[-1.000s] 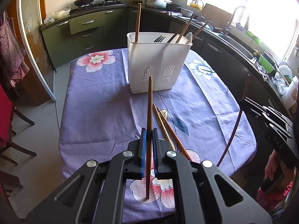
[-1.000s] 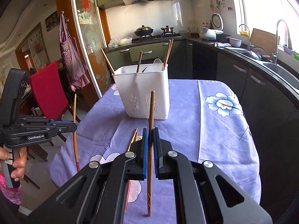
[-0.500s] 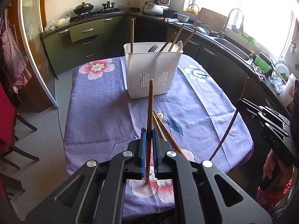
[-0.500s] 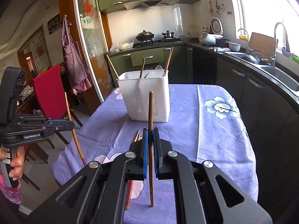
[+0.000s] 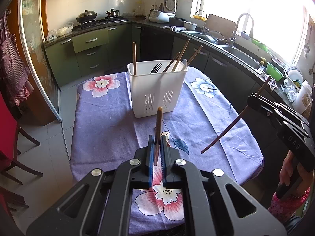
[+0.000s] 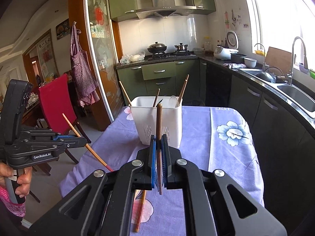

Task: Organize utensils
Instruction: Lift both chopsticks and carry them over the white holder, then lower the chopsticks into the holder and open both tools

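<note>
A white slotted utensil holder (image 5: pixel 157 86) stands mid-table on the purple floral cloth; it holds several chopsticks, a black fork (image 5: pixel 156 67) and a white spoon. It also shows in the right wrist view (image 6: pixel 159 118). My left gripper (image 5: pixel 157 147) is shut on a brown chopstick (image 5: pixel 158 122), held upright above the table's near end. My right gripper (image 6: pixel 159 149) is shut on a darker chopstick (image 6: pixel 159 122). Each gripper shows in the other's view, the right one (image 5: pixel 256 102) with its chopstick tilted, the left one (image 6: pixel 78 139) likewise. Loose chopsticks (image 6: pixel 140 210) lie on the cloth.
The table (image 5: pixel 98 118) has a red chair (image 6: pixel 57 102) on its left side and dark kitchen counters with a sink (image 6: pixel 291 92) on its right. A stove with pots (image 6: pixel 157 48) is at the back wall.
Both grippers have lifted and pulled back from the holder with their chopsticks; the holder looks smaller and farther. Both held chopsticks have tilted further.
</note>
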{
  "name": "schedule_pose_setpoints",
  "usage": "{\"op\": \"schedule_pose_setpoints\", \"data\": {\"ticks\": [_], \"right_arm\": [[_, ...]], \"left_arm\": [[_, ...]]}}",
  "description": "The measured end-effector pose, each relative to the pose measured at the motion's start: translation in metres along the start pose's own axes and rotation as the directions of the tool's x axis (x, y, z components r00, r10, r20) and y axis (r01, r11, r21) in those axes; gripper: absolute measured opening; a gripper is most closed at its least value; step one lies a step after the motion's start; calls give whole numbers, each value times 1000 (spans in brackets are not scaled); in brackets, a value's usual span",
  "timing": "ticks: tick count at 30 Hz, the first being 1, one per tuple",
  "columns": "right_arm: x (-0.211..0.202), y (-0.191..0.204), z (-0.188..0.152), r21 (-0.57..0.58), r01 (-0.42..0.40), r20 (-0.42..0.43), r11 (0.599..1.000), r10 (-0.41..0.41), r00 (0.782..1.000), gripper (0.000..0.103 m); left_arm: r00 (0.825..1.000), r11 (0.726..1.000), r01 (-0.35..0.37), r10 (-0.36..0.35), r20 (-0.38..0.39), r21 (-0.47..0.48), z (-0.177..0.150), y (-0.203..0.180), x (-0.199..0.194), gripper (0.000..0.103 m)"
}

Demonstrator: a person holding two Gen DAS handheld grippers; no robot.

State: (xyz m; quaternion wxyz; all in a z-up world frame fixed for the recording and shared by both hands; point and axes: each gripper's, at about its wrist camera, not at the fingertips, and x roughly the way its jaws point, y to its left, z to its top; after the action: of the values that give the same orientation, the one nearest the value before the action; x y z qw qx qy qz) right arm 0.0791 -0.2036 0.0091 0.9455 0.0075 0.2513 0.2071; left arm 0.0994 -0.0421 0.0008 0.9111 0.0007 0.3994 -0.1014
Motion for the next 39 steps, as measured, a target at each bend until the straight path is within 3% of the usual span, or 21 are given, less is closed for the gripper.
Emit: {"op": "schedule_pose_setpoints", "data": {"ticks": [14, 28, 39], "right_arm": [[2, 12, 72, -52, -45, 33, 998, 47, 998, 6], [20, 6, 174, -48, -66, 128, 997, 72, 989, 6], [75, -23, 232, 12, -53, 144, 999, 51, 988, 6]], "left_arm": [[998, 998, 28, -30, 53, 47, 57, -11, -14, 6], [984, 998, 8, -20, 178, 66, 138, -16, -35, 6], [974, 1000, -16, 9, 228, 27, 196, -3, -12, 6]]}}
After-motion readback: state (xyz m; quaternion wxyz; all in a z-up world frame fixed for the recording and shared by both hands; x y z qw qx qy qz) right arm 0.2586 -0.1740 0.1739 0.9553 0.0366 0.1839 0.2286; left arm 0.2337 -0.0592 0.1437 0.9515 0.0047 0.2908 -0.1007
